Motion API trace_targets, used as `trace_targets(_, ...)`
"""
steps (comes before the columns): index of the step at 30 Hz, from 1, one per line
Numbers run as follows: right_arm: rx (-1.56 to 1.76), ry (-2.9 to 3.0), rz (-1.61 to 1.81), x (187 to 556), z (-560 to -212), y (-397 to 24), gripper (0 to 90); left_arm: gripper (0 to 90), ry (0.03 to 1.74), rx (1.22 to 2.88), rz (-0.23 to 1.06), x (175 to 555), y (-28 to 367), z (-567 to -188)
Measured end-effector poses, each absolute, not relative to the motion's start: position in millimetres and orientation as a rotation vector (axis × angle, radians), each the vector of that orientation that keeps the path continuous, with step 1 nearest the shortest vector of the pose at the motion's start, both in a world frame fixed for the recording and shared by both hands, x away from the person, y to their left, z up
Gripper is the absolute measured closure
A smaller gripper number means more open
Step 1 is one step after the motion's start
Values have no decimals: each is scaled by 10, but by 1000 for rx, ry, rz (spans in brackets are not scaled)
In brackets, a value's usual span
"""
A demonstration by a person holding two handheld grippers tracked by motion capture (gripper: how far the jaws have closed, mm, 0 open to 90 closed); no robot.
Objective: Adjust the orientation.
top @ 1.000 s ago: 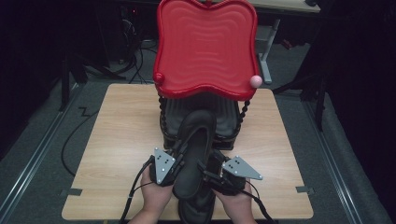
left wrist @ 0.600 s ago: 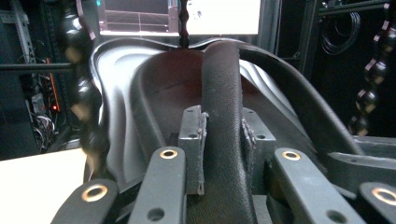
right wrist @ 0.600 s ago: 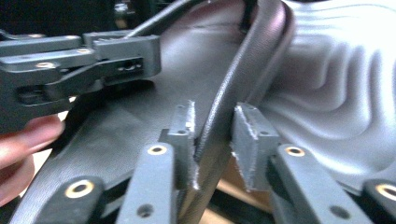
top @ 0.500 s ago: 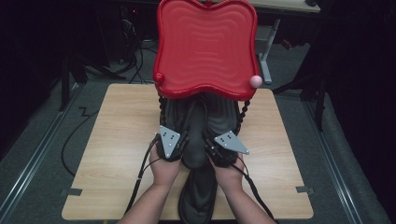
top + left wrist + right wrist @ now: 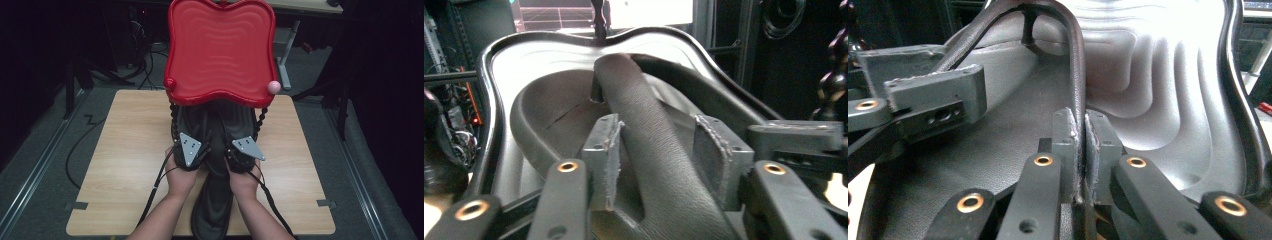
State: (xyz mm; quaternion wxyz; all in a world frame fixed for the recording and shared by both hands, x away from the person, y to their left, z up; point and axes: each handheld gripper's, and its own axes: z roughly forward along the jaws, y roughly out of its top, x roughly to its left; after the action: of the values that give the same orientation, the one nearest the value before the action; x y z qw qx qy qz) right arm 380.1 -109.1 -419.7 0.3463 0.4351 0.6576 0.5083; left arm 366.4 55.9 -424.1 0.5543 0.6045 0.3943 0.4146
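so the dark flip-flop lies lengthwise down the middle of the wooden surface, heel end hanging near the person's edge and toe end tucked into a dark tray that sits under a big red tray held up on beaded posts. that red tray blocks the high view of the front half of the sandal, so from up there you mostly get the two grey plates and the hands either side of it. the left gripper view gives what the top one can't: the wide strap runs between its pads with a gap on both sides, so it's released, the jaws having just been opening around the strap. the right gripper view shows the strap edge-on, thin, arching up to the toe post, and the pads are clenched right onto it, having just closed. a pink ball and a red one sit at the red tray's corners.
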Motion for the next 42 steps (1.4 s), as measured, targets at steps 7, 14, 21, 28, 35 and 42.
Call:
trace_targets(7,1138,1676,1304,3808,-4213,-1097,845,490,944,1445,956,3374,560,-4354)
trace_targets(14,1114,1676,1322,3835,-4212,-1037,830,703,986,1476,935,3526,685,-4332)
trace_targets(21,1050,1686,1377,3954,-4117,-984,638,744,1005,1468,990,3660,725,-4263)
trace_targets(28,975,1783,1442,3384,-4240,-1290,674,745,1010,1460,998,3657,715,-4270)
trace_targets(35,910,1935,1358,2997,-4540,-1307,900,744,1015,1456,997,3653,715,-4269)
trace_targets(42,852,2028,1278,3100,-4661,-1139,900,744,1013,1445,994,3669,734,-4268)
